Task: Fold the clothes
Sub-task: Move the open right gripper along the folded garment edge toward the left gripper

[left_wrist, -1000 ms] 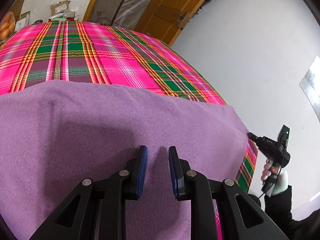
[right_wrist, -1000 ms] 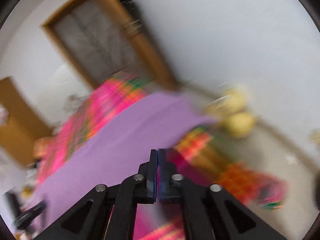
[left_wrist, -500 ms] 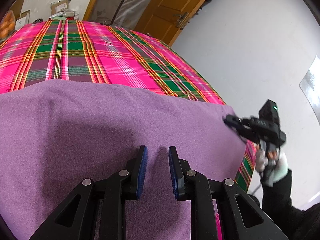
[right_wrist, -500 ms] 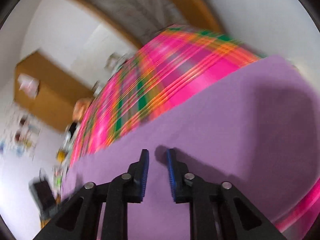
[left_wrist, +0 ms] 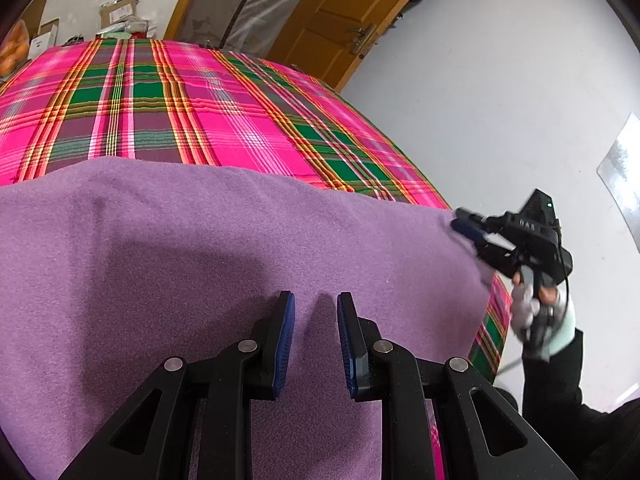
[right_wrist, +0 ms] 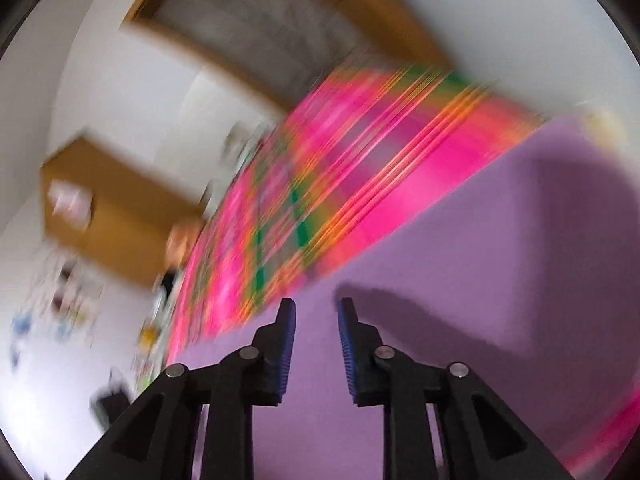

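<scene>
The purple cloth [left_wrist: 208, 248] lies flat on the plaid-covered surface [left_wrist: 168, 112]; I judge it soft, light and limp, best pinched at a corner. My left tool [left_wrist: 314, 344] hovers narrowly parted, empty. My right tool [left_wrist: 466, 230], a second ago off the cloth's edge, now sits at its far corner, jaws opening, nothing gripped.

Cloth [left_wrist: 208, 248] lies flat on the table cover [left_wrist: 224, 120], under and ahead of the left gripper [left_wrist: 316, 312]. Bare cover extends beyond the cloth's far edge. Right gripper [left_wrist: 466, 236] sits at the cloth's far-right corner, right of the left gripper.
</scene>
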Demonstrator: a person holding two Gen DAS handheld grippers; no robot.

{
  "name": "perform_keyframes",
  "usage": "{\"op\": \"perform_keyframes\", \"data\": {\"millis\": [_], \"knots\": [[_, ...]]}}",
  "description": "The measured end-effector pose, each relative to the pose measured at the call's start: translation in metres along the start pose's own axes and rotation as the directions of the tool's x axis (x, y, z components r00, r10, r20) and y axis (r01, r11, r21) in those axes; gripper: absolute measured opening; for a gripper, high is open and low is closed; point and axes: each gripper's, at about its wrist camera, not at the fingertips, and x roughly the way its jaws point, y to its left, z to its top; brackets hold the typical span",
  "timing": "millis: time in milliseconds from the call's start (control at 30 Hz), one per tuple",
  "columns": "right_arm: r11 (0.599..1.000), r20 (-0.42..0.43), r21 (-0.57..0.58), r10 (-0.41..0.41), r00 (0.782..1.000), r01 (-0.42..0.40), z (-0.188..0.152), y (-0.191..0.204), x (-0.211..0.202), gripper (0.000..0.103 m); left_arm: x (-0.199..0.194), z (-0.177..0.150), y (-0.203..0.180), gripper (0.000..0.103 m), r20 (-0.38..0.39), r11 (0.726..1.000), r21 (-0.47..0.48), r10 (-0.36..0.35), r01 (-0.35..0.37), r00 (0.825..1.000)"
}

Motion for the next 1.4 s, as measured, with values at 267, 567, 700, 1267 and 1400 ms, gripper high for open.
{"op": "perform_keyframes", "data": {"millis": [267, 567, 700, 1267, 1400], "knots": [[0.992, 0.097, 0.057, -0.119, 0.988, 0.114, 0.031, -0.024, 0.0, 0.0, 0.001, 0.0, 0.001, 0.022, 0.002, 1.0, -0.004, -0.004, 0.004, 1.0], [0.941, 0.324, 0.252, -0.3, 0.897, 0.224, 0.05, -0.108, -0.091, 0.002, 0.005, 0.003, 0.001, 0.022, 0.005, 1.0, -0.006, -0.006, 0.006, 1.0], [0.914, 0.371, 0.364, -0.319, 0.872, 0.18, 0.044, -0.139, -0.119, 0.001, 0.005, 0.003, 0.001, 0.022, 0.005, 1.0, -0.007, -0.006, 0.006, 1.0], [0.943, 0.348, 0.235, -0.31, 0.885, 0.238, 0.05, -0.104, -0.095, 0.019, 0.002, 0.001, 0.002, 0.023, 0.007, 1.0, -0.008, -0.007, 0.007, 1.0], [0.962, 0.358, 0.141, -0.27, 0.894, 0.234, 0.021, -0.072, -0.099, 0.023, 0.002, 0.001, 0.002, 0.023, 0.007, 1.0, -0.007, -0.008, 0.008, 1.0]]}}
